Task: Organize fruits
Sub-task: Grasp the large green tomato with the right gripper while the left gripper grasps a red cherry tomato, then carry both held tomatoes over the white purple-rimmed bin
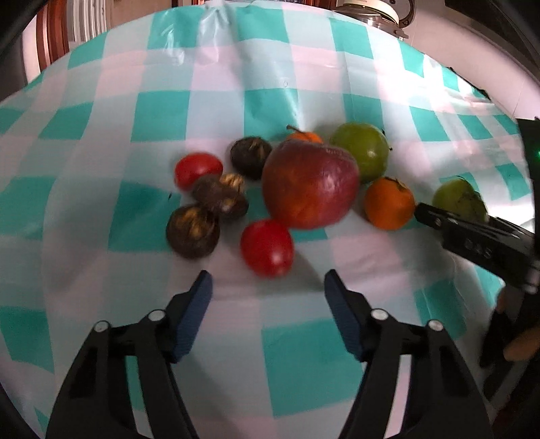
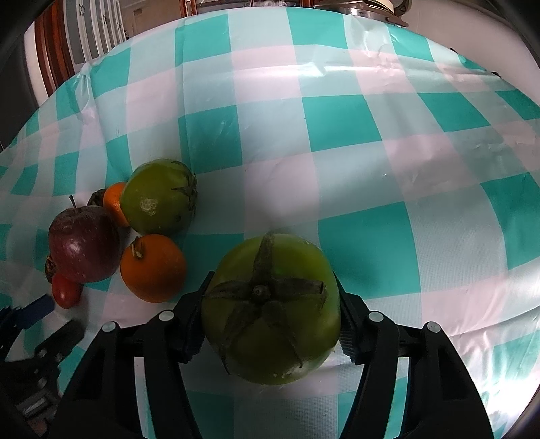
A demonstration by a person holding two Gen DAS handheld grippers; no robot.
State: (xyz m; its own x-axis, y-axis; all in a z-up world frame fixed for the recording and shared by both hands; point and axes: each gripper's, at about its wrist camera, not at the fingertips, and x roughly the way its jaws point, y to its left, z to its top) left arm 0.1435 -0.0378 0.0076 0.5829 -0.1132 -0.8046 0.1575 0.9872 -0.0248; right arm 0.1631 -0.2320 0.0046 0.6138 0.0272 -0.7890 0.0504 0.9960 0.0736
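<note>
A pile of fruit lies on the checked tablecloth. In the left wrist view I see a large red apple, two red tomatoes, three dark brown fruits, two oranges and a green fruit. My left gripper is open and empty, just short of the near tomato. My right gripper is shut on a second green fruit, to the right of the pile; it also shows in the left wrist view.
The teal, pink and white cloth stretches bare beyond and right of the pile. A metal appliance stands at the far table edge. Wooden chair backs show at the far left.
</note>
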